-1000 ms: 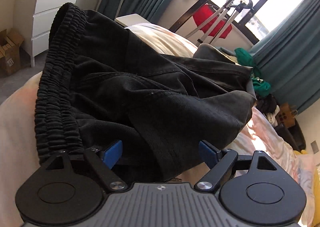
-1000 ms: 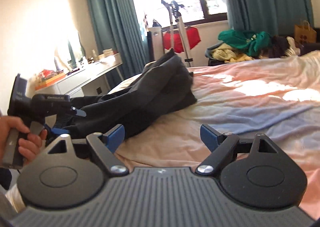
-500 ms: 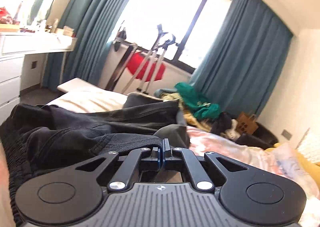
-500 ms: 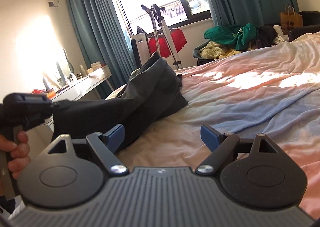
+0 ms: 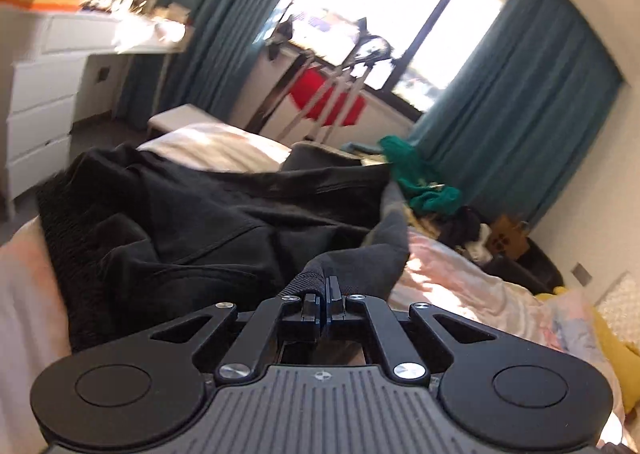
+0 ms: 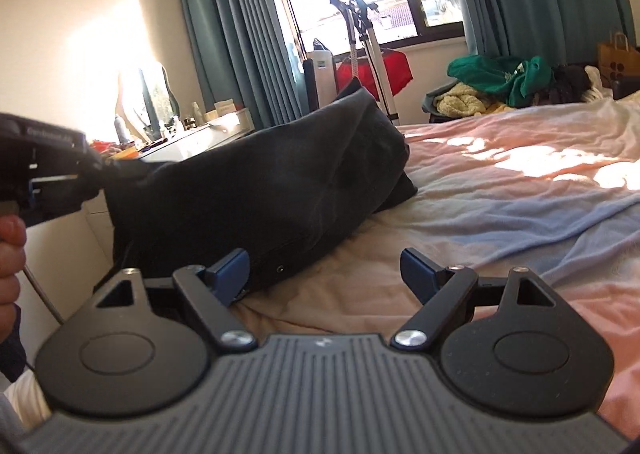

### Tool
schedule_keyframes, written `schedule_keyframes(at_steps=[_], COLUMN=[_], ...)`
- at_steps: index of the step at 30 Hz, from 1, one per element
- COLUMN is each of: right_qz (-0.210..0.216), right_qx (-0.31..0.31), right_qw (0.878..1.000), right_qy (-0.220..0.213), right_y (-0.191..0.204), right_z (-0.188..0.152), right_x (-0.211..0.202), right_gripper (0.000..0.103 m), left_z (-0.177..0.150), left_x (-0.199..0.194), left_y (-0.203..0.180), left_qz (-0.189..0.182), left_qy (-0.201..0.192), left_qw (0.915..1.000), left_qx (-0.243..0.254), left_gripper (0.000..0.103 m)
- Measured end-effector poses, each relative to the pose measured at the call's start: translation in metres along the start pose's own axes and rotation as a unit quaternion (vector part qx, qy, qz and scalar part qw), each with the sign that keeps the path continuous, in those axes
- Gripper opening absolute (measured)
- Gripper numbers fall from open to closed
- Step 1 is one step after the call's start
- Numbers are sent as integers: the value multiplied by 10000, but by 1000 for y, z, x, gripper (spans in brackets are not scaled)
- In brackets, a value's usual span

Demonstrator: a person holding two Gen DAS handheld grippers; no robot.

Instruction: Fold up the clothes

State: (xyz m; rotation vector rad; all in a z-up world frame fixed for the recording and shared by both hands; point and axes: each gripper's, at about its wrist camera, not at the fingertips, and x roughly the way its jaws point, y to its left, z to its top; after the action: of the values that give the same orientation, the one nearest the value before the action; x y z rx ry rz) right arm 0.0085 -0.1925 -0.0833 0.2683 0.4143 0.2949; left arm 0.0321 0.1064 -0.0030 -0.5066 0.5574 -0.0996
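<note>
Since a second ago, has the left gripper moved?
Yes. The left gripper closed on the black pants and lifted them, hem now against the white desk.

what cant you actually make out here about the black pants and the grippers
- Left wrist view: the whole frame is motion-blurred, so the dresser top's clutter is unreadable.
- Left gripper is shut on the black pants; which part it pinches is hidden between the fingers.
- Right wrist view: the left gripper is cut by the frame edge.
- The pants' lower end is hidden behind the open right gripper.
</note>
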Motion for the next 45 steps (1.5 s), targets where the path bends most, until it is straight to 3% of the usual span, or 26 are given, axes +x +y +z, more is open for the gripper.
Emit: schedule_keyframes(at_steps=[5, 7, 8, 12, 15, 20, 22, 25, 26, 27, 28, 29, 33, 40, 45], right_qz=[114, 198, 214, 147, 15, -404, -640, -900, -986, -1004, -1010, -1017, -1043, -791, -542], right_qx=[743, 1064, 1162, 890, 642, 629, 574, 526, 511, 473, 431, 389, 222, 99, 368], right_qw=[9969, 9939, 9927, 9956, 9975, 9963, 9947, 9917, 9904, 9907, 9912, 9916, 9930, 9968, 9979], right_qy=[213, 226, 231, 241, 281, 428, 562, 756, 820, 789, 741, 693, 502, -79, -5], right_y=[-20, -29, -32, -34, -30, -28, -31, -36, -38, -38, -38, -37, -35, -26, -23], right_z=[4, 18, 28, 79, 121, 180, 192, 197, 199, 198, 198, 197, 194, 191, 145], right_x=[9, 17, 23, 69, 127, 231, 269, 310, 323, 322, 319, 315, 301, 162, 69], right_gripper=[84, 85, 85, 86, 85, 67, 64, 52, 43, 36, 16, 8, 5, 4, 4], left_z=[9, 9, 9, 6, 1, -7, -7, -8, -9, -9, -10, -10, -9, -6, -6], left_x=[3, -2, -5, -10, -7, 18, 33, 52, 58, 64, 69, 73, 81, 66, 40], left_y=[22, 19, 14, -4, -12, 1, 10, 18, 21, 23, 25, 27, 34, 25, 13], left_qz=[419, 468, 463, 494, 530, 778, 789, 809, 825, 840, 832, 831, 768, 512, 285], left_qy=[188, 94, 16, -190, -287, -364, -245, -182, -168, -155, -162, -166, -80, -198, -267], left_qw=[9984, 9983, 9986, 9985, 9975, 9948, 9959, 9961, 9960, 9959, 9958, 9958, 9968, 9980, 9983], left_qx=[-340, -326, -258, 144, 378, 539, 376, 296, 298, 303, 337, 349, 198, 304, 433], left_gripper=[12, 30, 34, 47, 53, 59, 59, 59, 59, 59, 59, 59, 59, 59, 58])
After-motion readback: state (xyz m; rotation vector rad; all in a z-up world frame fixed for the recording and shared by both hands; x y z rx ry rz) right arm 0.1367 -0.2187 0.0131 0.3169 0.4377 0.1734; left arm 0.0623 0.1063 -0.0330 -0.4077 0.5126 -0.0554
